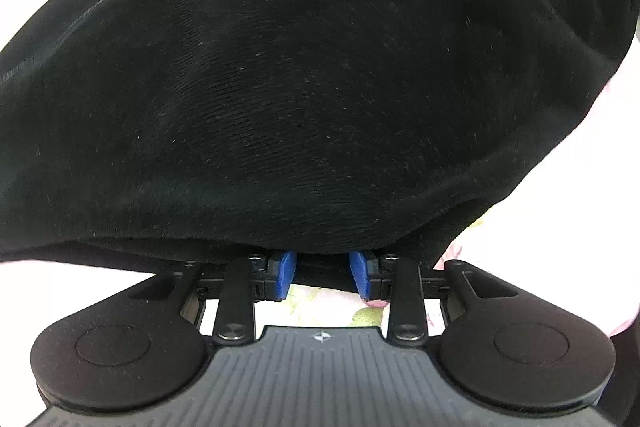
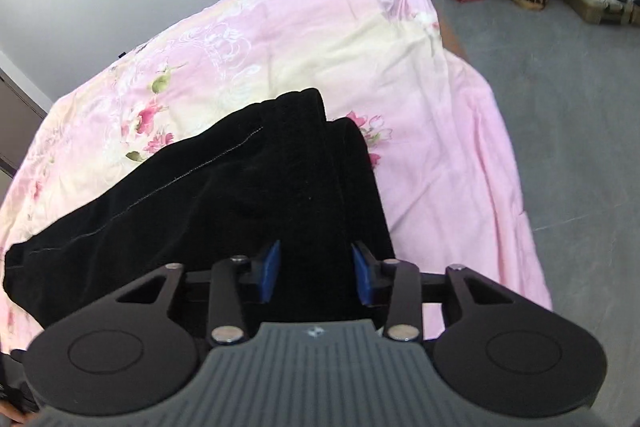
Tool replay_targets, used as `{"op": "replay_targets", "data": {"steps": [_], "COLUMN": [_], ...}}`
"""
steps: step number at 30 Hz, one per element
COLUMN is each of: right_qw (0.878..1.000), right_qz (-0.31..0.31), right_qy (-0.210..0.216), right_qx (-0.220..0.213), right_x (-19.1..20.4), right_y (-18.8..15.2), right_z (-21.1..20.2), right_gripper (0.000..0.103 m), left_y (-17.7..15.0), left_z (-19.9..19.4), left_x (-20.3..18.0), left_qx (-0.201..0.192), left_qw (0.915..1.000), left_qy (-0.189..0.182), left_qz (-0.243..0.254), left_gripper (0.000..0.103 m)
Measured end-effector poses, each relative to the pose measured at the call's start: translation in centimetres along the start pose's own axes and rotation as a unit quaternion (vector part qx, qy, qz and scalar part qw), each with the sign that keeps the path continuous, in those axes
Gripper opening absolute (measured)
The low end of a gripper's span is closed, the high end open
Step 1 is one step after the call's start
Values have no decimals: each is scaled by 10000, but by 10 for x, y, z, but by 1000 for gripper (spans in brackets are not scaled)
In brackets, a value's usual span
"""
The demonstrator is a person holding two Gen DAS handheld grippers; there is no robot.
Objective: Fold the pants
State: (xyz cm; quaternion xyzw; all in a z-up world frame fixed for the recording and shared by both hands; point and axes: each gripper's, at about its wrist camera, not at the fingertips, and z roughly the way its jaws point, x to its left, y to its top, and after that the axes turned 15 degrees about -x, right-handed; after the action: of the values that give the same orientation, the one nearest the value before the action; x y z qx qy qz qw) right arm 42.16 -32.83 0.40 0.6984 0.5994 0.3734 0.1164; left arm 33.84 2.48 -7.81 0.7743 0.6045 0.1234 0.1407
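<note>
The pants were black cloth, a soft matt velvety weave with a fine rib and specks of lint, one pale stitched seam running across. The bedsheet was thin pink floral cotton, smooth and lightly creased. Both grippers, left gripper and right gripper, showed matt black plastic, ribbed grey housing, blue rubbery pads and shiny metal pins. Far right, the floor looked dull grey.

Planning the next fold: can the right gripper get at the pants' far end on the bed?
Probably yes: the pants lie on the sheet, nothing blocking their far end, though the right gripper has cloth between its pads.
</note>
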Motion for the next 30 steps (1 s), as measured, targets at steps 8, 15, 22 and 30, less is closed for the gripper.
{"op": "replay_targets", "data": {"steps": [8,15,22,30], "right_qw": [9940,9927,9755,9832], "right_qz": [-665,-689,-1609,-1808], "right_qy": [-835,-990,-1441,-232], "right_qx": [-234,-61,-418,-64], "right_x": [0,-13,19,87], "right_y": [15,4,12,-43], "right_z": [11,29,-20,-44], "right_gripper": [5,12,38,40], "left_y": [7,10,-6,-20], "left_z": [8,3,-44,-73], "left_x": [-8,-1,37,51], "left_qx": [148,196,-126,-1309], "left_qw": [9997,9991,9977,9828], "left_qy": [24,-244,-482,-1201], "left_qz": [181,295,464,-511], "left_gripper": [37,37,40,47]}}
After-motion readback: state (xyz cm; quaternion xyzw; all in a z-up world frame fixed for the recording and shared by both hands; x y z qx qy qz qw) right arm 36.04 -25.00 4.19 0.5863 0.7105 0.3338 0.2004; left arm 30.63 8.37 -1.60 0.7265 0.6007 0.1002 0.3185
